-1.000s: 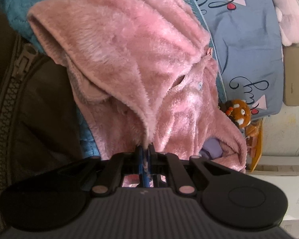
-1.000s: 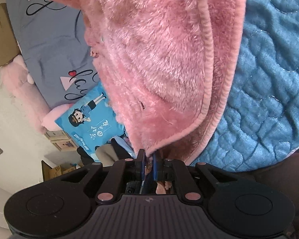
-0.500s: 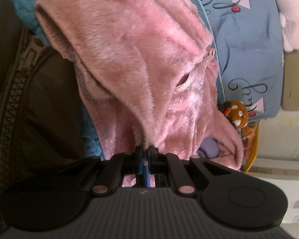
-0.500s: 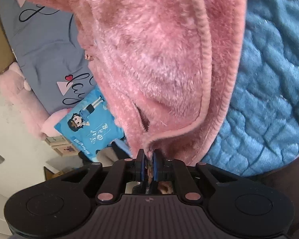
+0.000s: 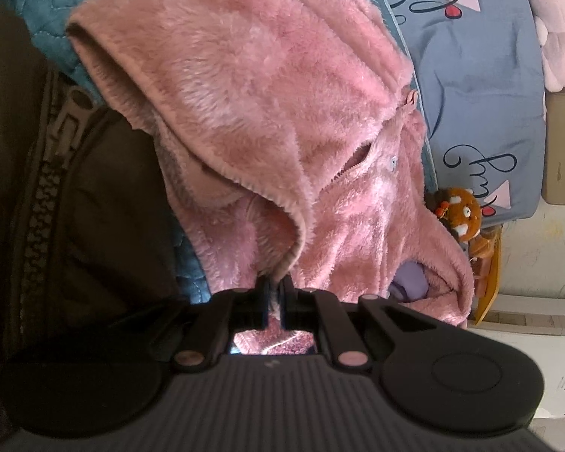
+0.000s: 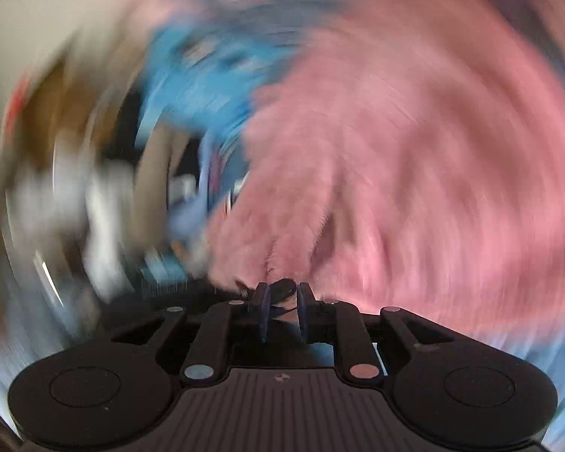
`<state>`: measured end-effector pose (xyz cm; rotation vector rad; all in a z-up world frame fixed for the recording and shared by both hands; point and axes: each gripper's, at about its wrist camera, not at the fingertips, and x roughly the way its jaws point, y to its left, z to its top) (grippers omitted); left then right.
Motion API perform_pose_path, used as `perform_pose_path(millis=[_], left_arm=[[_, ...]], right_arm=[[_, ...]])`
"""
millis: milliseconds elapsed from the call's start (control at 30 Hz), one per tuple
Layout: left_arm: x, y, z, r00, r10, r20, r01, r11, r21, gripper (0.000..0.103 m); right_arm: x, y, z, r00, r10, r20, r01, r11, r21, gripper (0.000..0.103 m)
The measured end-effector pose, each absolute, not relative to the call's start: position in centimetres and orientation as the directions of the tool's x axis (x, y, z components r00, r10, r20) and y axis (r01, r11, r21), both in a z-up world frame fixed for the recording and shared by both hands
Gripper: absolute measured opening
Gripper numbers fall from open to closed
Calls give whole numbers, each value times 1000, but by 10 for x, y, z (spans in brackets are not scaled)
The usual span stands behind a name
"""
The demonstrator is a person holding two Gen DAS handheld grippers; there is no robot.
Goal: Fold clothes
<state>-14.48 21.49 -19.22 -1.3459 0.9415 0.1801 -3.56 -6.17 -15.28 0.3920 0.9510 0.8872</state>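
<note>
1. Pink fleece garment (image 5: 267, 120) lies bunched on blue quilted bedding (image 5: 37, 11), beside a dark zippered jacket (image 5: 75, 203).
2. Left claw (image 5: 274, 286) pinched tight on a fleece fold.
3. Right claw (image 6: 282, 293): jaws have just been opening, small gap, nothing clearly gripped; view heavily motion-blurred.
4. Grey sheet (image 5: 482, 86) script cut off, unreadable.

Bedroom, quilted bedspread (image 5: 45, 11), printed pillow (image 5: 482, 86), plush toy (image 5: 459, 214)

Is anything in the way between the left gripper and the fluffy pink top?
Nothing is. The left gripper is already shut on an edge of the pink top, so no gap remains for anything to block.
</note>
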Motion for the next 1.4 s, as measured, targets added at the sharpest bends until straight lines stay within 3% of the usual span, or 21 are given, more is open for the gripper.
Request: perform_pose_path(millis=[100, 200, 367, 767, 1033, 1067, 1400], left_arm=[[-144, 216, -193, 633, -395, -666, -607, 282, -743, 5], [-142, 215, -192, 628, -395, -671, -602, 300, -740, 5], [-140, 215, -192, 620, -395, -679, -590, 336, -734, 5], [-136, 216, -194, 617, -410, -672, -568, 359, -741, 5], [-136, 216, -195, 614, -415, -671, -555, 378, -741, 5], [-136, 216, -195, 614, -414, -672, -553, 382, -740, 5], [-137, 213, -193, 605, -408, -684, -534, 430, -728, 5]], right_arm=[[-42, -31, -130, 271, 729, -629, -760, 562, 325, 16], [-51, -6, -132, 260, 651, -713, -902, 428, 62, 13], [-67, 10, -147, 245, 582, -776, -966, 215, -143, 10], [-73, 35, -150, 257, 519, -815, -963, 67, -261, 8], [-73, 36, -146, 246, 514, -822, -966, 56, -254, 6], [-73, 36, -145, 246, 517, -820, -966, 58, -253, 2], [-61, 40, -148, 248, 513, -822, -968, 105, -226, 2]])
